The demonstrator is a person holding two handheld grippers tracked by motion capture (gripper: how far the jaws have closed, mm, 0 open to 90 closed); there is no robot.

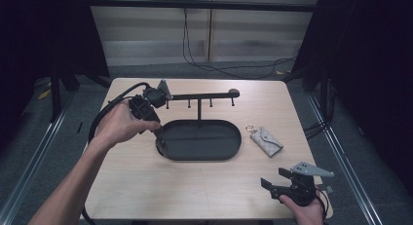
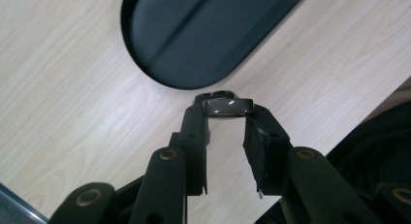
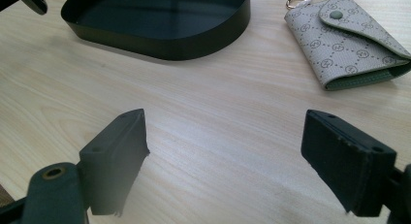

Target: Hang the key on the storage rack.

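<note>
Wooden table (image 1: 146,186) seen from above, w/ a black oval metal tray (image 1: 200,140) at centre; a thin post rises from the tray's far side and carries a black horizontal bar with small hanging pegs (image 1: 202,95) at approx. 12 o'clock.

Left gripper (image 1: 159,141), held in the person's left hand (image 1: 119,123), sits at approx. 9 o'clock of the tray, jaws angled down toward the tray's left rim. In the left gripper view the jaws are closed onto a small dark glossy ring-like band (image 2: 228,106), pinched between the two tips; the tray's rounded end lies just beyond it at 12 o'clock. Can't tell whether the band touches the table or hangs clear of it. A black cable trails from this gripper toward the table's left edge.

Right gripper (image 1: 269,185), in the right hand (image 1: 307,213), rests low near the table's front edge at approx. 5 o'clock of the tray. Its jaws stand wide apart w/ nothing between them, only bare wood.

A grey patterned fabric key pouch with snap flap and metal ring (image 1: 266,140) lies flat at 3 o'clock of the tray, just beside it, not touching. From the right gripper view it's at approx. 1 o'clock, ahead of the jaws, well apart.
</note>
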